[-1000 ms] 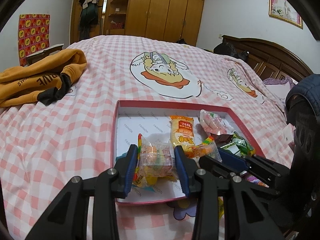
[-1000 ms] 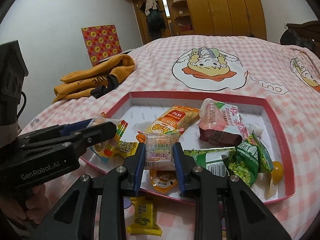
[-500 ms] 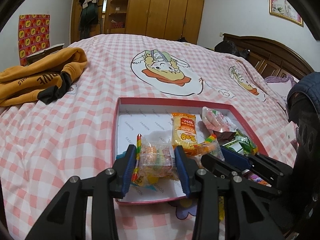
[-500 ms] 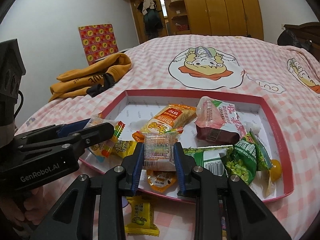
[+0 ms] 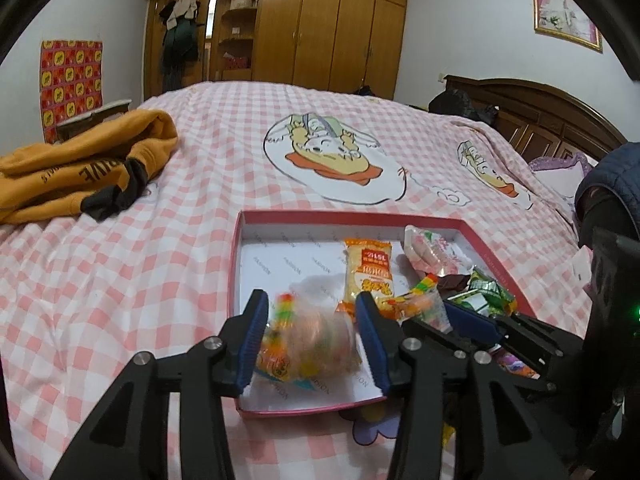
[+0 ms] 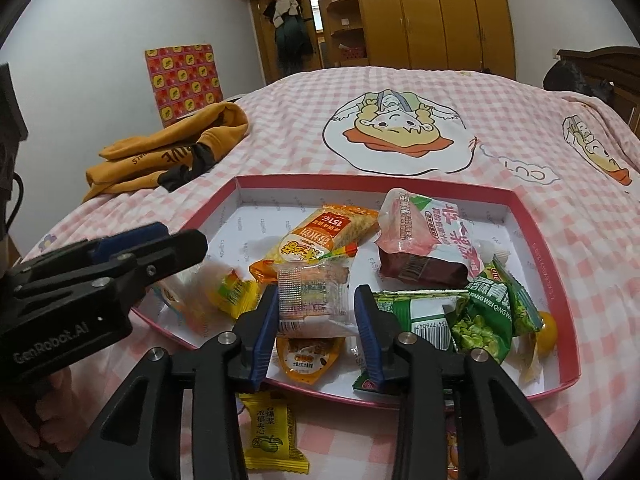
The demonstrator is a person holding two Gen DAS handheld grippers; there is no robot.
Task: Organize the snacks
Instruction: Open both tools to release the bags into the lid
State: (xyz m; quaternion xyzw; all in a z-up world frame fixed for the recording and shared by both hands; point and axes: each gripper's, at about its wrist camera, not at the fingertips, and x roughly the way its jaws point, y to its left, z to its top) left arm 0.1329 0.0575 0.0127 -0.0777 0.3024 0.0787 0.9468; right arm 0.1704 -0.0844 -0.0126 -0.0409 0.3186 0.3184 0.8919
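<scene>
Above bed, right gripper point(image 6: 316, 316) clasps clear snack packet point(image 6: 314, 300).

Both wrist views (close, low) share tray point(image 5: 236, 252).

A pink-and-white checked bedspread point(image 6: 280, 128) with cartoon prints carries a tray point(image 6: 532, 236) with a red rim and white floor. Inside lie an orange packet point(image 6: 320, 232), a pink pouch point(image 6: 420, 220) and a green bag point(image 6: 492, 316); a yellow wrapper point(image 6: 272, 436) lies outside. An orange-and-black garment point(image 5: 80, 168) lies beyond.
</scene>
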